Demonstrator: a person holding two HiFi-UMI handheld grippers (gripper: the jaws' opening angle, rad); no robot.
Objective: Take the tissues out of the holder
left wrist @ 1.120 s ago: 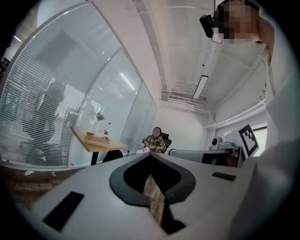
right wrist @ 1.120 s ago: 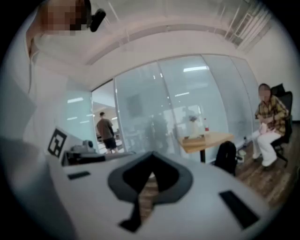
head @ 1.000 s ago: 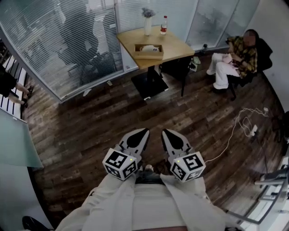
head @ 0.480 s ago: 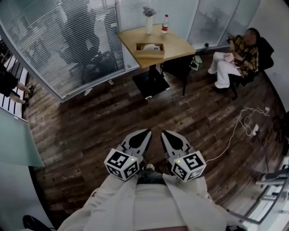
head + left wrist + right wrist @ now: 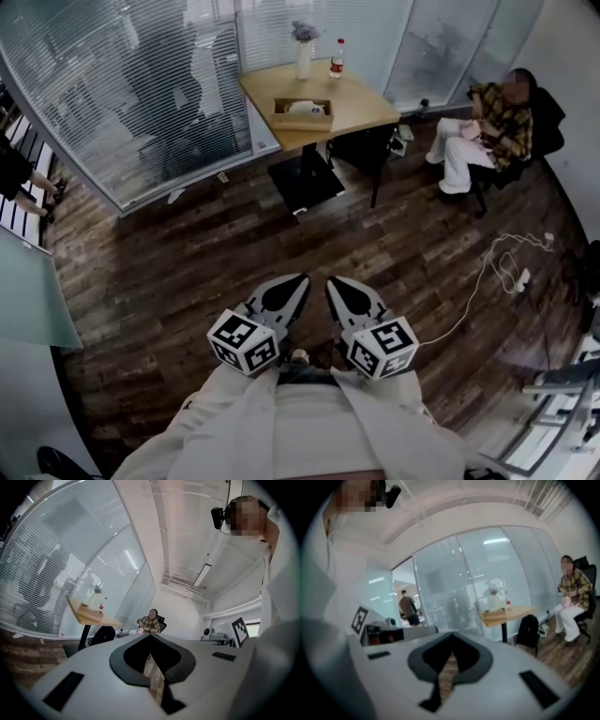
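Dark wooden floor [image 5: 187,253] fills most of the head view, bounded on the far side by a curved glass wall [image 5: 122,103] with slatted blinds. A light wooden table [image 5: 361,103] on a black base stands against that wall, well apart from my position. A seated person [image 5: 478,122] in a patterned shirt and white trousers sits on a dark chair to the right of the table. A black bag [image 5: 528,629] rests on the floor beside the table leg. Both tools are held low and close to my body, side by side and near each other, tips pointing towards the table. The left gripper [image 5: 302,277] is clenched, tips together, with nothing between the jaws; only floor shows through the slit in its own view. The right gripper [image 5: 330,279] is likewise clenched and holds nothing. The holder [image 5: 302,114], a shallow wooden box, sits on the table near its left edge, far beyond reach of either tool. The tissues [image 5: 305,107] lie inside it, white and bunched above the opening. Behind the holder, at the table's far edge, stand a white vase [image 5: 304,56] with flowers and, just beside it, a clear bottle [image 5: 337,56] with a red label. A white cable [image 5: 478,281] trails across the floor at right.
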